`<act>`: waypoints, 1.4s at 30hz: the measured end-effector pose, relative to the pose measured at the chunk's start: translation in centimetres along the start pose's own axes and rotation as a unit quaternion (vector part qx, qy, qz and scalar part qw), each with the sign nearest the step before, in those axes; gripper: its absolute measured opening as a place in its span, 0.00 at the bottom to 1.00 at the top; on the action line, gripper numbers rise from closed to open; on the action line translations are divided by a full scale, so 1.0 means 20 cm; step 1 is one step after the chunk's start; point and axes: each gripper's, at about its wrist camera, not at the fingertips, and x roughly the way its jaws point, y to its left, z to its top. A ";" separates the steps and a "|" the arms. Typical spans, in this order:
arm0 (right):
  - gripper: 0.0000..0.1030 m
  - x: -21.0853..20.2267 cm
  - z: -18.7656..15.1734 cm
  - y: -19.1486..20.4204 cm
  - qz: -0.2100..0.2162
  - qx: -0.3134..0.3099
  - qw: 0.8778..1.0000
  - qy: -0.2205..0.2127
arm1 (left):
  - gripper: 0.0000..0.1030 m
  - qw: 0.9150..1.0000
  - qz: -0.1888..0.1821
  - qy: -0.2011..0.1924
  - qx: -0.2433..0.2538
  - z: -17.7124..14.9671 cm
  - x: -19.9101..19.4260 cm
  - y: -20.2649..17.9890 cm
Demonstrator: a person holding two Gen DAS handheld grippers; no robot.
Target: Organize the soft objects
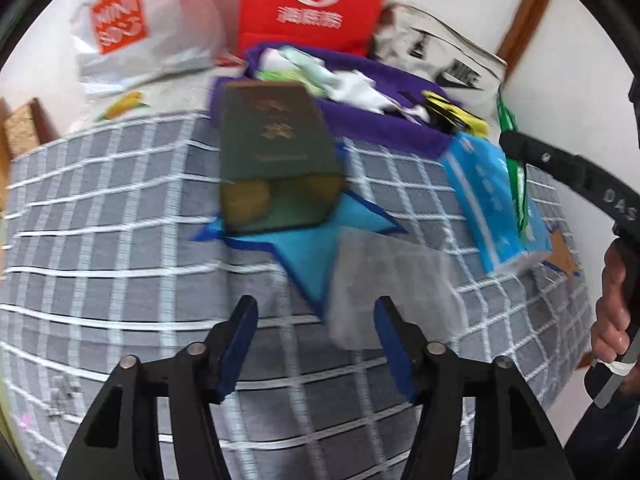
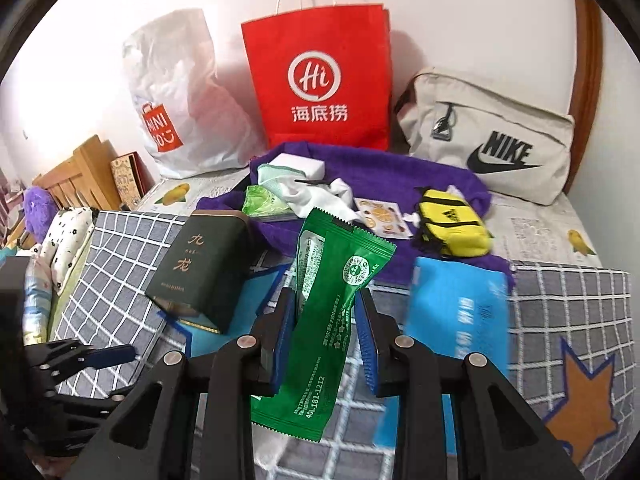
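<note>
- Bedding in a grey checked pattern (image 1: 100, 240) covers the bed, with shopping bags propped against the white wall behind.
- Left wrist view (blurred): the left gripper (image 1: 316, 344) hangs over the cover with jaws apart, gripping nothing. Beyond it a dark green tea box (image 1: 276, 152) sits on a blue star patch, a pale grey cloth (image 1: 392, 280) lies just right of that box, and a blue tissue pack (image 1: 492, 196) lies further right.
- Right wrist view: the right gripper (image 2: 324, 320) has its jaws closed on a green sachet (image 2: 320, 320), held above the cover in front of the purple towel (image 2: 400, 168) heaped with small items.
- Risk, as I judge it: the slick sachet droops well below the jaws and may slip out if swung quickly.
</note>
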 end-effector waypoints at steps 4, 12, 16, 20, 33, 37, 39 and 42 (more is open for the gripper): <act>0.30 -0.10 -0.05 -0.08 -0.003 0.007 1.000 -0.010 | 0.59 1.000 -0.024 0.010 -0.002 -0.01 0.07 -0.09; 0.30 -0.21 -0.15 -0.23 -0.010 0.013 1.000 -0.019 | 0.70 0.999 0.013 0.007 0.049 0.01 0.23 -0.33; 0.30 -0.22 -0.19 -0.28 -0.013 0.019 1.000 -0.016 | 0.84 0.996 0.035 -0.009 0.077 -0.02 0.28 -0.41; 0.30 -0.24 -0.21 -0.32 -0.013 0.027 0.999 -0.017 | 0.95 0.993 0.060 -0.006 0.099 -0.03 0.32 -0.46; 0.30 -0.23 -0.21 -0.32 -0.007 0.026 1.000 -0.008 | 0.45 0.994 0.059 -0.011 0.088 0.01 0.30 -0.46; 0.30 -0.22 -0.18 -0.31 -0.007 0.022 1.000 -0.006 | 0.18 0.995 0.055 -0.001 0.089 0.02 0.27 -0.43; 0.30 -0.21 -0.16 -0.30 -0.005 0.021 1.000 -0.006 | 0.13 0.996 0.045 0.002 0.080 0.02 0.25 -0.40; 0.30 -0.20 -0.15 -0.29 -0.003 0.019 1.000 -0.005 | 0.10 0.997 0.037 -0.001 0.070 0.03 0.20 -0.37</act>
